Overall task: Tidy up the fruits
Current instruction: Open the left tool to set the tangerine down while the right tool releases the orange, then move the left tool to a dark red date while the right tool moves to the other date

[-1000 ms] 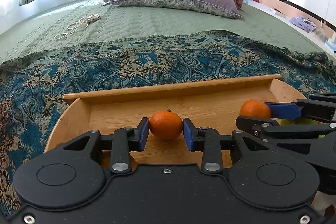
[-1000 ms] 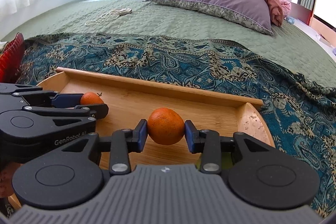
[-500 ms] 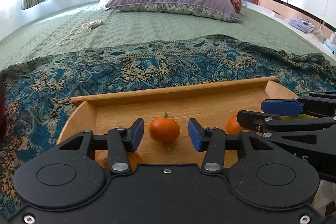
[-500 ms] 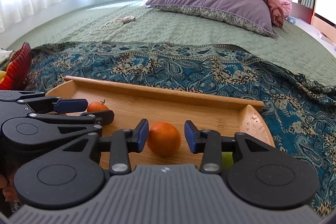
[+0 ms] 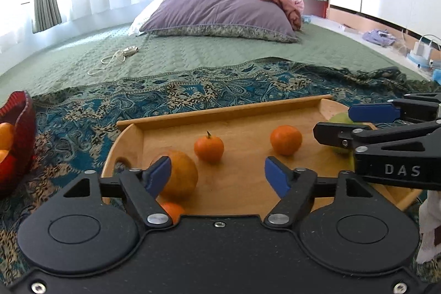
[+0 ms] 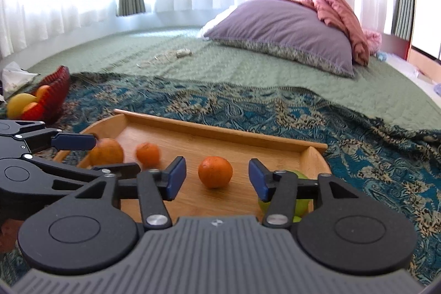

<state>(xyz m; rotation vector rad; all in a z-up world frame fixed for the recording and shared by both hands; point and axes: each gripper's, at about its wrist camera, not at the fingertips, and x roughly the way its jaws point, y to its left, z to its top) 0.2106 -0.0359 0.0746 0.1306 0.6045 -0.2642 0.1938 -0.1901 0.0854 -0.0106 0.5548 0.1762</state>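
A small stemmed orange mandarin (image 5: 209, 148) and a rounder orange mandarin (image 6: 215, 172) rest apart on the floor of the oval wooden tray (image 5: 220, 112), which lies on a teal paisley throw (image 5: 82, 112) over the bed. The left claw (image 5: 217, 177) is spread wide, gripping nothing, a larger orange fruit (image 5: 179, 178) just behind its left pad. The right claw (image 6: 215, 181) gapes likewise, a green fruit (image 6: 300, 207) behind its right finger. A red ribbed basket (image 6: 56, 90) of fruit sits off to the left.
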